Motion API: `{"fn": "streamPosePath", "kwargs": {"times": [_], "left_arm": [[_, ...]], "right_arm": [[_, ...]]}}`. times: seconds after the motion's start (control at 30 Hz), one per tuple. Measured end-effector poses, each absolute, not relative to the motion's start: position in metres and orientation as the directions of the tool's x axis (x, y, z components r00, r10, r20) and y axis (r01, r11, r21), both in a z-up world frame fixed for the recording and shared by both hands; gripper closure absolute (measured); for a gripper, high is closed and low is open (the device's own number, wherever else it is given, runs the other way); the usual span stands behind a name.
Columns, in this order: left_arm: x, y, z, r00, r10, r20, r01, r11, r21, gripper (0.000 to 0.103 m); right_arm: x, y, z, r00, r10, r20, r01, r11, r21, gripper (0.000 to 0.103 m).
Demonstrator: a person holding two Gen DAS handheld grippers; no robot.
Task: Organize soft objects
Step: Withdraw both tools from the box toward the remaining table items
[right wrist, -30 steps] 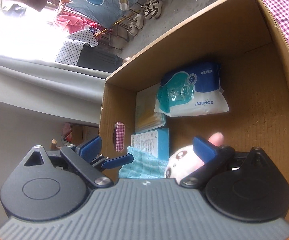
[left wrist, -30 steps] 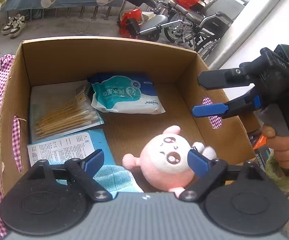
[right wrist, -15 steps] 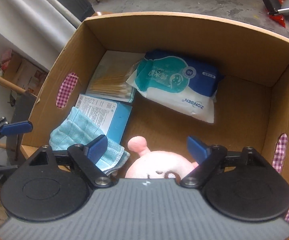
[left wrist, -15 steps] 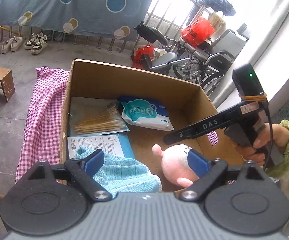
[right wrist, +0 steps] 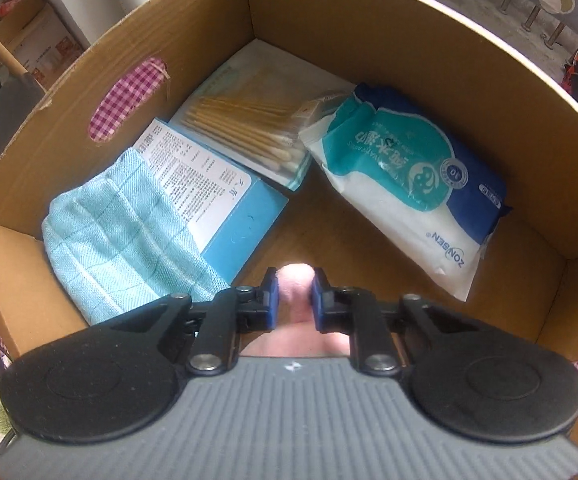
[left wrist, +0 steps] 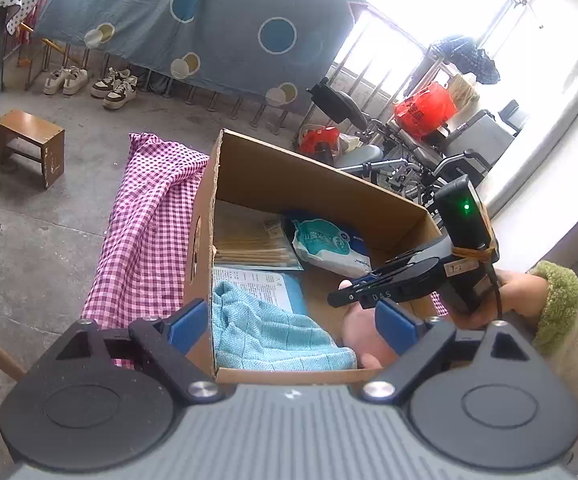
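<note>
since the earlier frames the right gripper [right wrist: 293, 296] has swung over the cardboard box [right wrist: 329, 12] and tipped down into it, and its jaws have just been closing, so that the blue pads [right wrist: 270, 300] now pinch a pink part of the plush toy [right wrist: 295, 280] between them. the left gripper [left wrist: 289, 322] has drawn back from the box and lifted a little; its fingers stand wide apart with nothing between them, hanging over the near edge of the box.

the plush toy lies in the box near its front wall, between the light blue cloth [right wrist: 117, 232] and the pack of wipes [right wrist: 405, 184] (only its pink top shows in the right wrist view, the rest is hidden under the gripper). the cloth is bunched in the near left corner, partly over a blue box with printed text [right wrist: 209, 184]. behind that lies a bag of cotton swabs [right wrist: 249, 128], touching the wipes.

in the left wrist view a hand [left wrist: 509, 292] with a green cuff holds the right gripper over the toy. a pink checked cloth [left wrist: 149, 224] lies under the cardboard box, on the grey floor beside a wooden stool [left wrist: 29, 140].
</note>
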State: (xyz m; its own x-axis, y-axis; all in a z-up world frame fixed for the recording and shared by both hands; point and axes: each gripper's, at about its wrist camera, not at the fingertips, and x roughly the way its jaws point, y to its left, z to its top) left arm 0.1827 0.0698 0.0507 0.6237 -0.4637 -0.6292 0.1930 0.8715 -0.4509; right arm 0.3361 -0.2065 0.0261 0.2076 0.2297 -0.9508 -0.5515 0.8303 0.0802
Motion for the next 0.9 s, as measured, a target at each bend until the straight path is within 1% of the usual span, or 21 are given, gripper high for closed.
{"fn": "streamPosePath", "kwargs": {"times": [0.13, 0.23, 0.33, 0.4, 0.47, 0.53, 0.6, 0.7, 0.8, 0.9], "left_arm": [[0.179, 0.078, 0.051, 0.641, -0.456, -0.617, 0.186, 0.873, -0.452, 0.012], [0.178, 0.081, 0.051, 0.645, -0.451, -0.617, 0.176, 0.873, -0.455, 0.012], [0.177, 0.085, 0.048, 0.645, -0.445, -0.621, 0.162, 0.874, -0.458, 0.012], [0.177, 0.086, 0.047, 0.643, -0.442, -0.625, 0.155, 0.874, -0.46, 0.012], [0.176, 0.086, 0.046, 0.641, -0.438, -0.63, 0.147, 0.876, -0.46, 0.012], [0.175, 0.084, 0.046, 0.641, -0.433, -0.634, 0.145, 0.879, -0.454, 0.012], [0.172, 0.083, 0.048, 0.645, -0.426, -0.635, 0.145, 0.883, -0.446, 0.011], [0.166, 0.082, 0.053, 0.657, -0.422, -0.624, 0.148, 0.885, -0.442, 0.011], [0.158, 0.081, 0.061, 0.676, -0.419, -0.606, 0.152, 0.884, -0.442, 0.01], [0.146, 0.077, 0.072, 0.7, -0.424, -0.575, 0.173, 0.882, -0.439, 0.008]], "right_arm": [[0.346, -0.2, 0.047, 0.299, 0.271, -0.915, -0.552, 0.831, 0.066, 0.088], [0.357, -0.192, 0.055, 0.377, 0.26, -0.889, -0.546, 0.838, 0.013, 0.088], [0.367, -0.19, 0.055, 0.384, 0.273, -0.882, -0.53, 0.848, 0.032, 0.088], [0.369, -0.188, 0.052, 0.388, 0.267, -0.882, -0.525, 0.851, 0.027, 0.085], [0.37, -0.191, 0.052, 0.389, 0.277, -0.879, -0.51, 0.859, 0.046, 0.079], [0.369, -0.197, 0.057, 0.394, 0.291, -0.871, -0.487, 0.871, 0.071, 0.063], [0.362, -0.209, 0.072, 0.426, 0.323, -0.845, -0.461, 0.881, 0.104, 0.052], [0.343, -0.231, 0.101, 0.467, 0.384, -0.797, -0.434, 0.884, 0.172, 0.048], [0.308, -0.259, 0.137, 0.509, 0.466, -0.724, -0.415, 0.87, 0.267, 0.043], [0.257, -0.289, 0.177, 0.572, 0.54, -0.617, -0.427, 0.839, 0.339, 0.035]]}}
